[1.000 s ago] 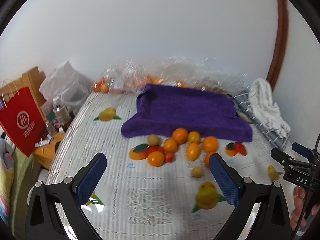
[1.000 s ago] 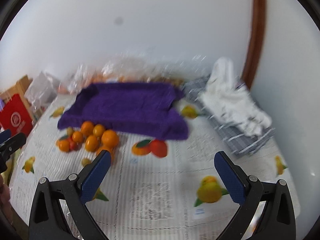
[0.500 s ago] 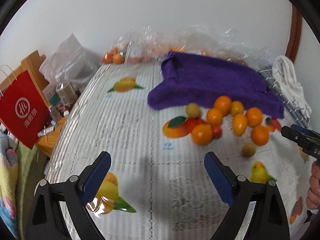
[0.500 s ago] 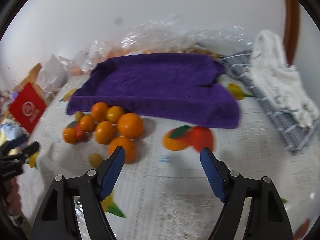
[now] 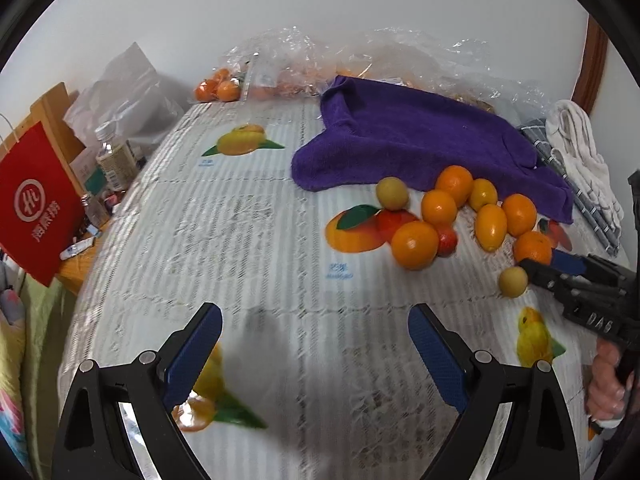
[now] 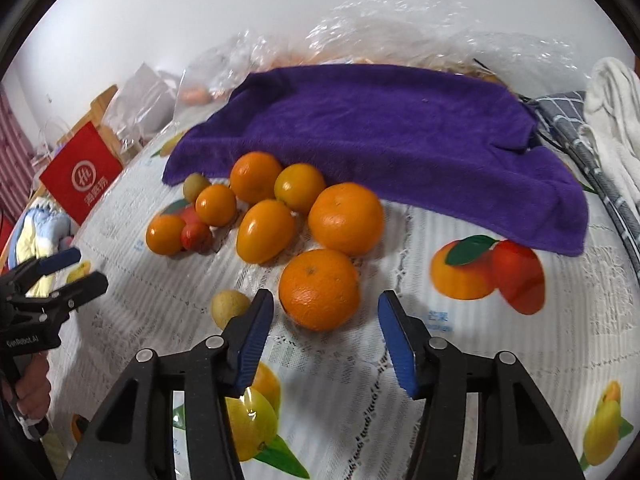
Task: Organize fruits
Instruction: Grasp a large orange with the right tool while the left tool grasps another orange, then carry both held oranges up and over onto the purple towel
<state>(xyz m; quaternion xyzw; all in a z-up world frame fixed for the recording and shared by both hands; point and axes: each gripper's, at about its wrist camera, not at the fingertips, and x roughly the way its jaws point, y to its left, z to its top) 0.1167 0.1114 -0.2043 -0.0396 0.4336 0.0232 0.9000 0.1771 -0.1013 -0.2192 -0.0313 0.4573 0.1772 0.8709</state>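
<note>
A pile of oranges (image 6: 346, 218) with small yellow-green fruits (image 6: 228, 306) and a small red fruit (image 6: 196, 236) lies on the fruit-print tablecloth (image 6: 460, 360), in front of a purple towel (image 6: 380, 132). My right gripper (image 6: 325, 300) is closing. The nearest orange (image 6: 319, 288) sits just ahead of and between its blue pads, and neither pad touches it. My left gripper (image 5: 314, 314) stands open over bare cloth, left of the pile (image 5: 414, 244), with nothing between its fingers. The left wrist view shows the right gripper (image 5: 540, 265) beside an orange (image 5: 532, 246).
Clear plastic bags (image 5: 304, 60) with more oranges lie behind the towel (image 5: 420, 144). A white towel (image 6: 616, 120) on grey checked cloth (image 6: 576, 120) lies at the right. Off the table's left edge stand a red paper bag (image 5: 36, 204) and bottles (image 5: 114, 156).
Both grippers have sunk toward the table. The right one moved up to the fruit pile and its jaws narrowed around the nearest orange. The left gripper's jaws narrowed slightly.
</note>
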